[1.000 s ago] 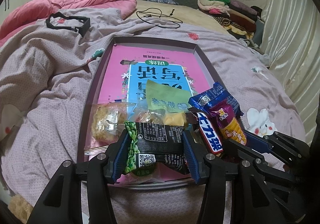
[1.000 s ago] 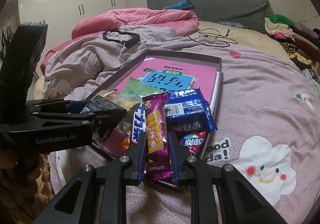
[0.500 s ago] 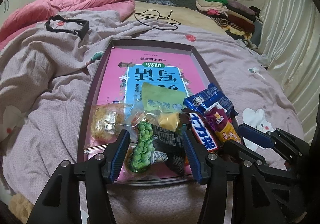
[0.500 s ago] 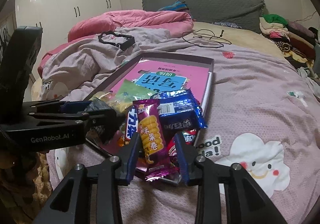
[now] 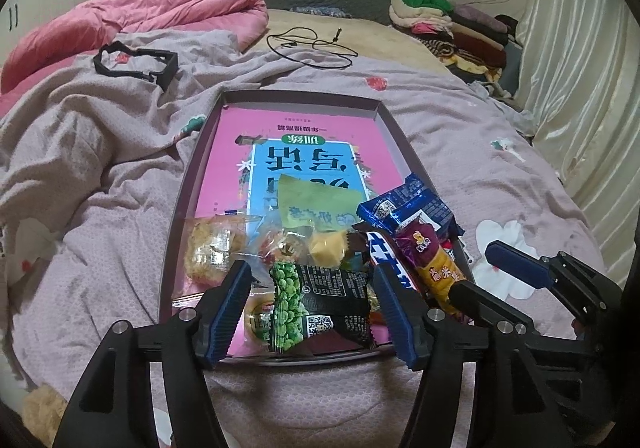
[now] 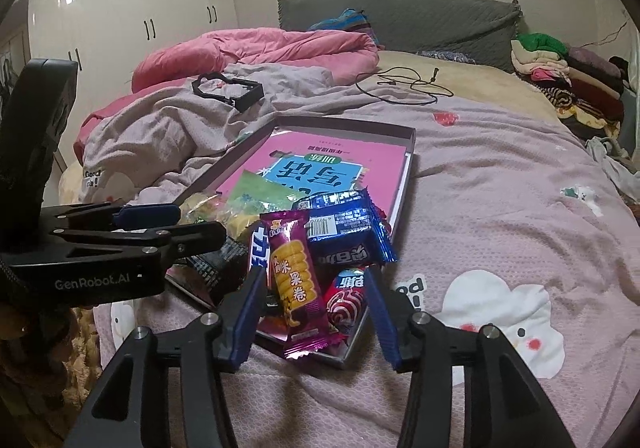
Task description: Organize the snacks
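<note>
A bed (image 5: 460,135) covered in a mauve printed blanket carries everything here, with a rumpled pink quilt (image 5: 132,19) toward the headboard. On the blanket lies a shallow grey tray (image 5: 182,207), long and rectangular, its floor lined by a pink book cover with a blue panel (image 5: 296,163). The snacks are all heaped at the tray's near end, leaving the far half bare.

Largest among them is a black packet printed with green peas (image 5: 320,306), lying flat near the tray's front rim. Behind it rests a pale green sachet (image 5: 316,203), and at the left a clear-wrapped golden cake (image 5: 208,248). On the right, a blue wrapper (image 6: 344,228) lies over the tray's side wall, with a purple corn-roll bar (image 6: 296,280) slanting across the near corner, its end overhanging the rim. Beside that bar sit a blue-and-white bar (image 5: 390,258) and a red swirl-printed packet (image 6: 346,302). A small yellow candy (image 5: 328,248) lies among the middle wrappers.

The left hand-held gripper (image 5: 316,314) has its jaws opening, straddling the pea packet with gaps on both sides, released. The right hand-held gripper (image 6: 312,318) is likewise opening, its pads clear of the corn-roll bar between them.
</note>
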Action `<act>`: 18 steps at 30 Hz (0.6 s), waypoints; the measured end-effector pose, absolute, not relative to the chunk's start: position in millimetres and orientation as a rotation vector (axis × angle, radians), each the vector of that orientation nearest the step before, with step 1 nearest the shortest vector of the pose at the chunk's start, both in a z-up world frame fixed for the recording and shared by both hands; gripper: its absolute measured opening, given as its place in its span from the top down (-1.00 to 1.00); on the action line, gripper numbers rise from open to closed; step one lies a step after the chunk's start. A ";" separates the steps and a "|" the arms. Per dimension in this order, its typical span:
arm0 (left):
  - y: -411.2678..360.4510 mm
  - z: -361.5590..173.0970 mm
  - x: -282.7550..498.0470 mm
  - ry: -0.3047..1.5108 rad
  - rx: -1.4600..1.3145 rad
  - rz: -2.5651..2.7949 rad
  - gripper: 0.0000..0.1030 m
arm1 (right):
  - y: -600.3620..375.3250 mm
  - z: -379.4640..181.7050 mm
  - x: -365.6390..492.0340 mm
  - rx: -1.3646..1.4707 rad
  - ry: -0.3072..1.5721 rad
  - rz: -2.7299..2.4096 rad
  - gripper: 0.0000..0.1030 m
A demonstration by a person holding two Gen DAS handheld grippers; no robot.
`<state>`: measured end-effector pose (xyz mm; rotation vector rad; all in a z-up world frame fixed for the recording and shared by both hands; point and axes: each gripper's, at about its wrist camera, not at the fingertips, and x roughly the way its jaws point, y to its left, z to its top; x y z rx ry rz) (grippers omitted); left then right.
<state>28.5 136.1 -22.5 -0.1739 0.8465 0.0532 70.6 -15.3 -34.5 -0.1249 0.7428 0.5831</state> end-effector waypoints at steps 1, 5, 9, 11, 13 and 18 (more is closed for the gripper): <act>135.6 -21.2 27.9 0.844 -0.172 0.054 -0.27 | -15.5 -33.9 70.4 -0.124 0.741 0.582 0.00; 133.1 -14.9 24.8 0.834 -0.166 0.052 -0.36 | -17.6 -28.2 68.7 -0.123 0.725 0.575 -0.04; 129.9 -3.4 17.4 0.811 -0.161 0.060 -0.47 | -23.0 -17.9 63.3 -0.119 0.689 0.561 -0.15; 128.4 1.8 13.3 0.801 -0.158 0.066 -0.50 | -26.3 -10.8 58.9 -0.121 0.667 0.554 -0.24; 126.5 7.9 7.9 0.790 -0.156 0.076 -0.52 | -29.3 -4.3 55.1 -0.116 0.651 0.547 -0.33; 120.3 18.3 -5.5 0.791 -0.157 0.088 -0.53 | -39.7 13.9 42.4 -0.091 0.610 0.529 -0.57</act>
